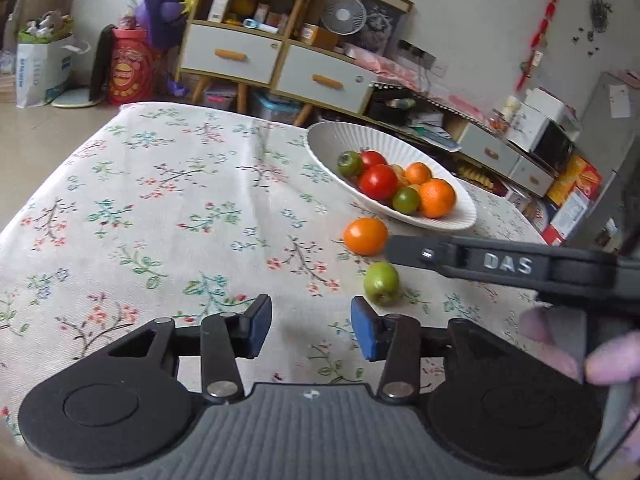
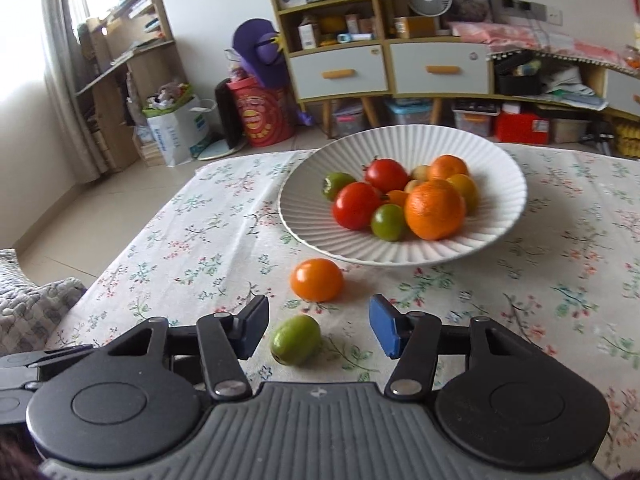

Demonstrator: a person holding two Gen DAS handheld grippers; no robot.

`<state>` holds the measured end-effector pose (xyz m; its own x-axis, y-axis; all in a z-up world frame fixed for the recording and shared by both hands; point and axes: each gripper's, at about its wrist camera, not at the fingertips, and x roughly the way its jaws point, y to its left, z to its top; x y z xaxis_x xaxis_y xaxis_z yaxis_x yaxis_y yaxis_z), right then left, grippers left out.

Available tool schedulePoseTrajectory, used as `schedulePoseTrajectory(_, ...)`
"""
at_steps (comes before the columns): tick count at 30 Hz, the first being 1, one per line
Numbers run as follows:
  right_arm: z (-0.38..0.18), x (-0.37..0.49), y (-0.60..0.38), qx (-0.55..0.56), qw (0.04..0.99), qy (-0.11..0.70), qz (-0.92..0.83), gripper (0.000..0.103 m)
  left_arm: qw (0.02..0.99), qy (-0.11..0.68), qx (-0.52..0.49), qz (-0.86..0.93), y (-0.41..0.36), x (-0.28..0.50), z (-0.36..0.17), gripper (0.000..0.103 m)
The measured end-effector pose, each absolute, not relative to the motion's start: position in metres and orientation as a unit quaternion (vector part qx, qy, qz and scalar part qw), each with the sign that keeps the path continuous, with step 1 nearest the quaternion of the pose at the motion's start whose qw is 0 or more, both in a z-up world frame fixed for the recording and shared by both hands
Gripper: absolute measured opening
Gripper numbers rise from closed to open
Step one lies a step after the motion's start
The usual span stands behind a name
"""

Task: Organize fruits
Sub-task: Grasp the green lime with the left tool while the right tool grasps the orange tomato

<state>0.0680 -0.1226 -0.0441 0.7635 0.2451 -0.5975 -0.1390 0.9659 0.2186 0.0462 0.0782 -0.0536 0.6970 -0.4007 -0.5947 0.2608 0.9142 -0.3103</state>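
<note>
Floral tablecloth point(image 2: 200, 248), bowl point(image 2: 304, 216) hiding fruit – both claws spread, right claw point(image 2: 316, 330) around green fruit point(image 2: 296, 340), untouched.

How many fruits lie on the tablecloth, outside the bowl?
2: an orange fruit just before the bowl, and a green fruit nearer, between the right gripper's open jaws. None seems hidden.

Right gripper point(image 2: 316, 328) with jaws apart over a floral tablecloth point(image 2: 520, 300), small green fruit point(image 2: 295, 340) lying between its blue pads, untouched, orange fruit point(image 2: 317, 279) just beyond, white ribbed bowl point(image 2: 400, 252) of mixed fruit behind.
</note>
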Motion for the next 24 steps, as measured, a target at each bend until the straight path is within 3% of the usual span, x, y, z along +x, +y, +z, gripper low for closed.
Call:
schedulePoseTrajectory(11, -0.061, 0.087, -0.115, 0.049, 0.935, 0.324, 0.137, 0.033, 0.914, 0.333, -0.035, -0.229, 0.048, 0.045, -0.060, 0.051)
schedulePoseTrajectory(20, -0.054, 0.085, -0.128, 0.053, 0.931, 0.329, 0.151, 0.031, 0.917, 0.327, -0.020, -0.229, 0.022, 0.054, -0.064, 0.050)
schedulePoseTrajectory(24, -0.051, 0.078, -0.134, 0.054, 0.928, 0.337, 0.149, 0.031, 0.917, 0.326, -0.011, -0.229, 0.016, 0.056, -0.064, 0.045)
